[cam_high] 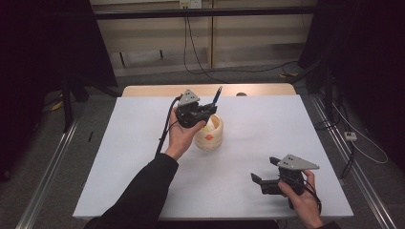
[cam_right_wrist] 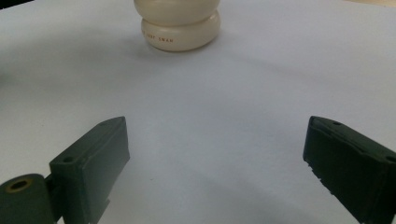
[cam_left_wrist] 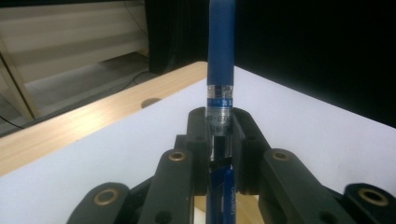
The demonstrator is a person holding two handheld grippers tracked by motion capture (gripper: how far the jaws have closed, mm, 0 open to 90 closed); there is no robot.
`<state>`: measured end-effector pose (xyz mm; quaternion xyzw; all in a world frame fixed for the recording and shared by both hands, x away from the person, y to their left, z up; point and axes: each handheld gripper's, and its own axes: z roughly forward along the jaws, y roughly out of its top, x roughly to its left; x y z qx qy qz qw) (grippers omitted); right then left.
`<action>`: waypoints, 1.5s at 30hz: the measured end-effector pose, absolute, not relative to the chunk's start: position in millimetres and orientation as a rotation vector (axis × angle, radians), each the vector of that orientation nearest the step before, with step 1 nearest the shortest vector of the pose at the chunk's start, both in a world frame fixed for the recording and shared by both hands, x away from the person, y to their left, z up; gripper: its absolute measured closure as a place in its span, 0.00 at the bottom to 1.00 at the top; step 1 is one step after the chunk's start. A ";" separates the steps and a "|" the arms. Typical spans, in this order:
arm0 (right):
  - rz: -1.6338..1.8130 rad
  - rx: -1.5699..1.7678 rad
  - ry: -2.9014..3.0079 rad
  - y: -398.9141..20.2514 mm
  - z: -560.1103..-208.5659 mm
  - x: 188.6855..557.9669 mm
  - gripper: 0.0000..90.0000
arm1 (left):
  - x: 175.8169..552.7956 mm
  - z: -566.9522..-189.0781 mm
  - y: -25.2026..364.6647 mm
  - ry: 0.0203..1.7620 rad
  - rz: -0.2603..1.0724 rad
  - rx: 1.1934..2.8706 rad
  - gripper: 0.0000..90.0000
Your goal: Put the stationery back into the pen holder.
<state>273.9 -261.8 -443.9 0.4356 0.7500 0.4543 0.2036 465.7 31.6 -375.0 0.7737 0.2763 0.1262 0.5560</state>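
While left gripper (cam_left_wrist: 219, 140) clamps blue pen (cam_left_wrist: 220, 51) mid-barrel above cream holder (cam_high: 210, 133), right gripper (cam_right_wrist: 215, 163) idles agape. Pen judged light, rigid, slippery; 1 mid-barrel grip adequate.

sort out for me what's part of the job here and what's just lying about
In the job:
left gripper, shut on the blue pen
cream holder below it

Lying about:
right gripper, open, resting on the white table
cables on the floor behind
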 end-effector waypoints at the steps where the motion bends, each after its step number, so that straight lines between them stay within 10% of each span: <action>1: 1.266 1.213 2.093 -261.9 -443.9 274.0 0.07 | 465.7 -377.1 31.1 0.651 0.288 1.829 0.88; 15: 1.263 1.214 2.099 -262.4 -443.7 274.2 0.08 | 459.7 -392.8 32.2 0.625 0.317 1.889 0.86; 30: 1.262 1.215 2.093 -263.0 -443.8 274.5 0.07 | 446.1 -376.1 52.3 0.673 0.301 1.932 0.27; 45: 1.237 1.215 2.084 -263.3 -444.5 275.4 0.06 | 421.9 -377.8 89.8 0.724 0.270 1.942 0.09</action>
